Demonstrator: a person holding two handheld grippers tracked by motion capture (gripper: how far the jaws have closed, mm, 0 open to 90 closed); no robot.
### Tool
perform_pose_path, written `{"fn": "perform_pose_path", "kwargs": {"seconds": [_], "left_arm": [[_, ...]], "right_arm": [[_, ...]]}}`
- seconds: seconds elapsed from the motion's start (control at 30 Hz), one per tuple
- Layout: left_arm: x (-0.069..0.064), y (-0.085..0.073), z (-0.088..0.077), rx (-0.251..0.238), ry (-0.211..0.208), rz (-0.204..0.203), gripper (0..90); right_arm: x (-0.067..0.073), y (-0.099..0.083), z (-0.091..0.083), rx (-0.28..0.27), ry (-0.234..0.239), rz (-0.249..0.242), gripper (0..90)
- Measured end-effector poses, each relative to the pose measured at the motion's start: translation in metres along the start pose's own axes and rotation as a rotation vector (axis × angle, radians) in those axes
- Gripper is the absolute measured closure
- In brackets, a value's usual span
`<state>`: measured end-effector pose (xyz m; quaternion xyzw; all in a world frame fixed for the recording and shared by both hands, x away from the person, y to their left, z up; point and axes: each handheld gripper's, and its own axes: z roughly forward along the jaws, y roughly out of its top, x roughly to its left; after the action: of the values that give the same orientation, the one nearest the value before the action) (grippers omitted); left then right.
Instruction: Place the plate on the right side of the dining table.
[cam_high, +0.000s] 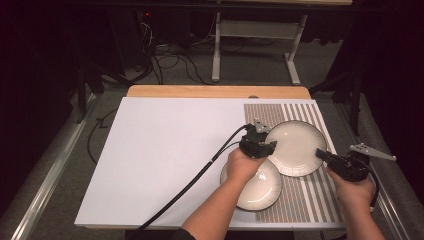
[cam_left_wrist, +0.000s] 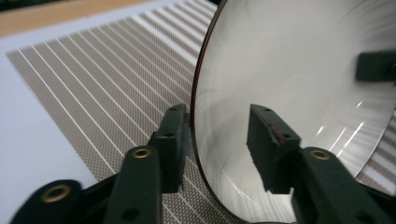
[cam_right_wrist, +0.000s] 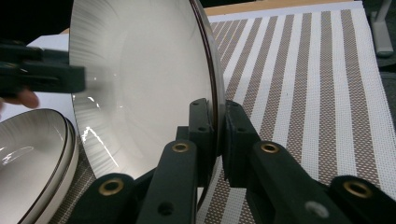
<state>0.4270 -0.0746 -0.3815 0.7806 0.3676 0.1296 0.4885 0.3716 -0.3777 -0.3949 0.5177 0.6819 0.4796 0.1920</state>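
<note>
My high view looks down on the table (cam_high: 165, 150) from afar; both gripper views closely share the raised plate (cam_left_wrist: 299, 70).

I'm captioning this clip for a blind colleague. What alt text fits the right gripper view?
The right gripper clamps the dark rim of a cream plate, with its two black jaws shut on the edge above a striped placemat. A second plate lies at lower left, and the other gripper reaches in from the left.

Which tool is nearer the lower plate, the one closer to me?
Left. The left tool hangs just past the lower plate at the upper plate's left rim. The right tool grips that plate's right rim, farther away.
</note>
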Motion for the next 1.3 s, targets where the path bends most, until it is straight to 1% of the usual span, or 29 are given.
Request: {"fn": "perform_pose_path", "kwargs": {"seconds": [0.03,0.07,0.1,0.17,0.2,0.27,0.3,0.43,0.5,0.53,0.57,0.6,0.67,0.87,0.9,0.93,0.97,1.0,1.03,1.1,1.23,1.27,1.3], "left_arm": [[0.001,0.000,-0.003,-0.020,-0.014,-0.008,53.1],[0.003,0.000,-0.006,-0.029,-0.029,-0.004,51.8],[0.005,-0.001,-0.010,-0.041,-0.025,0.007,49.3],[0.008,-0.002,-0.016,-0.059,-0.023,0.016,48.1],[0.011,-0.004,-0.019,-0.067,-0.026,0.011,46.7],[0.015,-0.006,-0.026,-0.087,-0.014,0.007,43.3],[0.017,-0.008,-0.029,-0.098,-0.016,0.001,42.0],[0.025,-0.017,-0.046,-0.121,-0.010,-0.007,36.8],[0.029,-0.024,-0.057,-0.137,-0.014,-0.021,32.0],[0.031,-0.026,-0.062,-0.138,-0.015,-0.016,28.4],[0.032,-0.030,-0.067,-0.147,-0.004,-0.010,26.1],[0.034,-0.035,-0.074,-0.158,0.002,-0.017,24.5],[0.038,-0.041,-0.086,-0.166,0.008,-0.017,20.0],[0.052,-0.064,-0.124,-0.190,0.044,-0.038,13.0],[0.055,-0.067,-0.130,-0.191,0.057,-0.038,10.2],[0.058,-0.072,-0.137,-0.183,0.070,-0.038,4.1],[0.060,-0.075,-0.141,-0.180,0.076,-0.040,4.1],[0.063,-0.080,-0.147,-0.178,0.074,-0.049,0.0],[0.066,-0.084,-0.153,-0.183,0.071,-0.056,0.0],[0.072,-0.092,-0.167,-0.195,0.078,-0.062,0.0],[0.081,-0.105,-0.196,-0.209,0.115,-0.059,0.0],[0.086,-0.110,-0.211,-0.216,0.133,-0.060,0.0],[0.086,-0.110,-0.211,-0.216,0.133,-0.060,0.0]], "right_arm": [[0.000,0.000,0.000,0.001,-0.001,0.000,85.7],[-0.001,0.000,0.001,0.002,-0.001,0.001,85.7],[-0.001,0.000,0.001,0.007,-0.003,0.005,85.5],[-0.001,0.001,0.002,0.007,-0.005,-0.002,85.4],[-0.001,0.001,0.002,0.009,-0.008,0.001,85.4],[-0.001,0.001,0.002,0.010,-0.009,0.001,85.2],[-0.001,0.001,0.002,0.011,-0.010,-0.001,85.2],[-0.001,0.001,0.004,0.014,-0.011,0.003,84.9],[-0.001,0.001,0.004,0.018,-0.014,0.008,84.7],[-0.001,0.001,0.004,0.020,-0.017,0.007,84.6],[-0.001,0.001,0.004,0.020,-0.018,0.006,84.6],[-0.002,0.001,0.004,0.022,-0.018,0.009,84.6],[-0.002,0.001,0.005,0.023,-0.019,0.007,84.3],[-0.004,0.001,0.007,0.038,-0.029,0.015,83.2],[-0.004,0.001,0.008,0.039,-0.031,0.015,83.1],[-0.004,0.001,0.008,0.046,-0.033,0.019,82.8],[-0.004,0.001,0.008,0.046,-0.033,0.019,82.8],[-0.005,0.001,0.009,0.047,-0.033,0.020,82.6],[-0.005,0.001,0.009,0.047,-0.033,0.020,82.6],[-0.005,0.001,0.010,0.050,-0.037,0.021,82.3],[-0.007,0.001,0.012,0.065,-0.041,0.033,81.3],[-0.008,0.000,0.013,0.070,-0.042,0.038,80.8],[-0.008,0.000,0.013,0.070,-0.042,0.038,80.8]]}}
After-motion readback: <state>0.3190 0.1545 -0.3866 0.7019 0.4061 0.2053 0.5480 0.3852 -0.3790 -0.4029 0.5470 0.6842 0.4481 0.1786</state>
